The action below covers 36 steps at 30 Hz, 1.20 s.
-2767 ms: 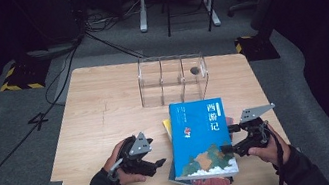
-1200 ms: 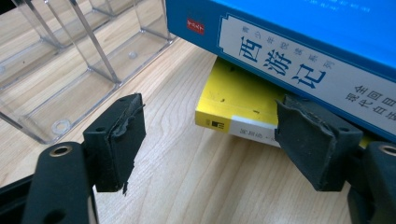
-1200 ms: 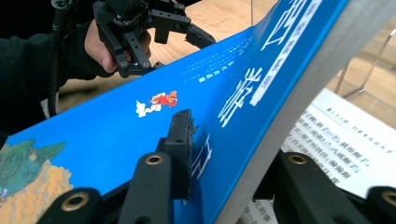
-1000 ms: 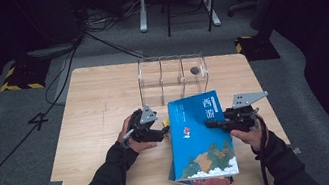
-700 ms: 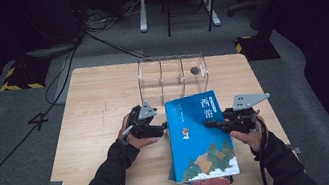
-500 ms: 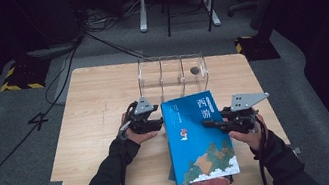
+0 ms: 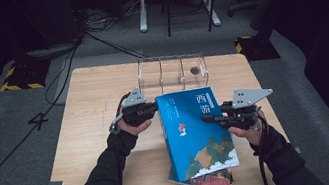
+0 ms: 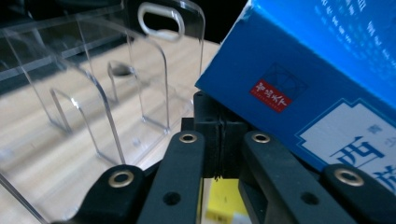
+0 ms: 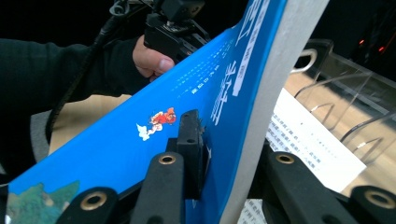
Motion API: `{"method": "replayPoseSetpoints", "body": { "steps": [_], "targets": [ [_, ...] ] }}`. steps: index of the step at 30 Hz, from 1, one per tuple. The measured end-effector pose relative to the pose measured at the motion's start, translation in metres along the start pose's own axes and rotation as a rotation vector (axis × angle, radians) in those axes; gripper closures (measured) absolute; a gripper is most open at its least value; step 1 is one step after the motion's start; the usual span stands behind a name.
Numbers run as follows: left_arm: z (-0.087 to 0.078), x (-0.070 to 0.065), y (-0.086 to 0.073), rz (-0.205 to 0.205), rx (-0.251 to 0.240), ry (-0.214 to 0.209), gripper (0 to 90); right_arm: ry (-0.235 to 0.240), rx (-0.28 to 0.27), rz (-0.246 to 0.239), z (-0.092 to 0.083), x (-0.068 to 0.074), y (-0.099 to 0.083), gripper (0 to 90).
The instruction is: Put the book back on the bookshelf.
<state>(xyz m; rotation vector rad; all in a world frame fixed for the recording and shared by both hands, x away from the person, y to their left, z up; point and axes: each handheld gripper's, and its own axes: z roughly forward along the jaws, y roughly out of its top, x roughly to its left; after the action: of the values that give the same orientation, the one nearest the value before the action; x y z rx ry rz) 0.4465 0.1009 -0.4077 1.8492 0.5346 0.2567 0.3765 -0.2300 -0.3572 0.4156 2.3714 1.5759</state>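
Observation:
A large blue book hangs tilted over the table, its far end raised. My right gripper is shut on its right edge, one pad on the cover and the other jaw beneath; these jaws have just been closing tighter on it. At the book's far left corner sits my left gripper. In the left gripper view its jaws have just been closing and now meet with nothing between them, the book's corner lying over their tips.
A clear acrylic divider rack stands just beyond the book, close to the left gripper. More books lie stacked under the blue one near the table's front edge, one with a white page.
The left gripper moved away from me along the book's left side to its far corner and closed. Both hands rose, and the blue book tilted up off the stack.

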Motion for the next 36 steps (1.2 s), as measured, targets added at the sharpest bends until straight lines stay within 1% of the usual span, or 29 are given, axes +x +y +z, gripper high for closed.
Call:
{"method": "replayPoseSetpoints", "body": {
  "steps": [1, 2, 3, 4, 5, 6, 7, 9, 10, 11, 14, 15, 16, 18, 20, 21, 22, 23, 24, 26, 27, 29, 31, 33, 34, 35, 36],
  "targets": [
    [-0.002, 0.002, 0.009, 0.012, -0.004, 0.007, 90.0, -0.018, -0.010, -0.021, -0.002, -0.002, 0.005, 76.1],
    [-0.003, 0.003, 0.015, 0.023, -0.005, 0.016, 90.0, -0.026, -0.016, -0.034, -0.003, -0.002, 0.007, 76.3],
    [-0.003, 0.003, 0.015, 0.023, -0.005, 0.016, 90.0, -0.026, -0.016, -0.034, -0.003, -0.002, 0.007, 76.3],
    [-0.006, 0.006, 0.025, 0.025, -0.020, 0.016, 90.0, -0.043, -0.030, -0.064, -0.004, -0.005, 0.013, 76.8],
    [-0.006, 0.006, 0.025, 0.025, -0.020, 0.016, 90.0, -0.043, -0.030, -0.064, -0.004, -0.005, 0.013, 76.8],
    [-0.008, 0.007, 0.030, 0.029, -0.023, 0.020, 90.0, -0.055, -0.043, -0.086, -0.004, -0.007, 0.016, 77.4],
    [-0.009, 0.009, 0.034, 0.040, -0.025, 0.024, 90.0, -0.055, -0.043, -0.086, -0.004, -0.007, 0.016, 77.4],
    [-0.014, 0.010, 0.043, 0.055, -0.036, 0.027, 90.0, -0.066, -0.061, -0.110, -0.004, -0.009, 0.020, 78.0],
    [-0.016, 0.011, 0.048, 0.069, -0.030, 0.032, 90.0, -0.070, -0.075, -0.118, -0.004, -0.009, 0.021, 78.3],
    [-0.017, 0.011, 0.051, 0.079, -0.031, 0.038, 90.0, -0.080, -0.080, -0.138, -0.003, -0.009, 0.022, 78.4],
    [-0.021, 0.009, 0.058, 0.101, -0.037, 0.037, 90.0, -0.088, -0.096, -0.167, -0.004, -0.006, 0.022, 78.3],
    [-0.021, 0.009, 0.058, 0.101, -0.037, 0.037, 90.0, -0.086, -0.100, -0.172, -0.006, -0.005, 0.021, 78.2],
    [-0.022, 0.007, 0.058, 0.097, -0.049, 0.028, 90.0, -0.089, -0.100, -0.177, -0.007, -0.004, 0.020, 77.7],
    [-0.023, 0.003, 0.060, 0.098, -0.069, 0.019, 90.0, -0.093, -0.100, -0.178, -0.008, -0.001, 0.020, 77.5],
    [-0.024, -0.004, 0.063, 0.103, -0.096, -0.001, 90.0, -0.081, -0.103, -0.176, -0.014, 0.002, 0.019, 75.0],
    [-0.025, -0.009, 0.065, 0.116, -0.104, -0.002, 90.0, -0.081, -0.102, -0.178, -0.016, 0.002, 0.019, 71.8],
    [-0.025, -0.015, 0.069, 0.132, -0.110, -0.012, 90.0, -0.067, -0.103, -0.172, -0.018, 0.003, 0.019, 68.2],
    [-0.026, -0.022, 0.073, 0.147, -0.115, -0.024, 90.0, -0.044, -0.094, -0.169, -0.020, 0.005, 0.019, 63.1],
    [-0.026, -0.028, 0.076, 0.165, -0.116, -0.023, 90.0, -0.046, -0.080, -0.181, -0.021, 0.007, 0.020, 65.6],
    [-0.028, -0.038, 0.080, 0.190, -0.120, -0.026, 89.9, -0.065, -0.076, -0.210, -0.027, 0.012, 0.021, 72.9],
    [-0.030, -0.044, 0.082, 0.201, -0.129, -0.030, 89.8, -0.059, -0.081, -0.212, -0.029, 0.014, 0.020, 74.6],
    [-0.032, -0.050, 0.084, 0.213, -0.129, -0.022, 88.2, -0.045, -0.086, -0.217, -0.035, 0.017, 0.019, 76.0],
    [-0.034, -0.053, 0.084, 0.206, -0.131, -0.016, 86.6, -0.053, -0.087, -0.221, -0.037, 0.022, 0.018, 76.5],
    [-0.035, -0.055, 0.082, 0.197, -0.141, -0.015, 84.8, -0.067, -0.090, -0.239, -0.039, 0.027, 0.018, 76.8],
    [-0.037, -0.058, 0.080, 0.196, -0.146, -0.011, 84.6, -0.074, -0.091, -0.243, -0.039, 0.029, 0.017, 76.9],
    [-0.038, -0.059, 0.079, 0.197, -0.145, -0.007, 82.6, -0.081, -0.097, -0.243, -0.040, 0.033, 0.016, 77.3],
    [-0.040, -0.061, 0.077, 0.192, -0.150, -0.012, 82.0, -0.080, -0.102, -0.247, -0.041, 0.034, 0.015, 77.4]
  ]
}}
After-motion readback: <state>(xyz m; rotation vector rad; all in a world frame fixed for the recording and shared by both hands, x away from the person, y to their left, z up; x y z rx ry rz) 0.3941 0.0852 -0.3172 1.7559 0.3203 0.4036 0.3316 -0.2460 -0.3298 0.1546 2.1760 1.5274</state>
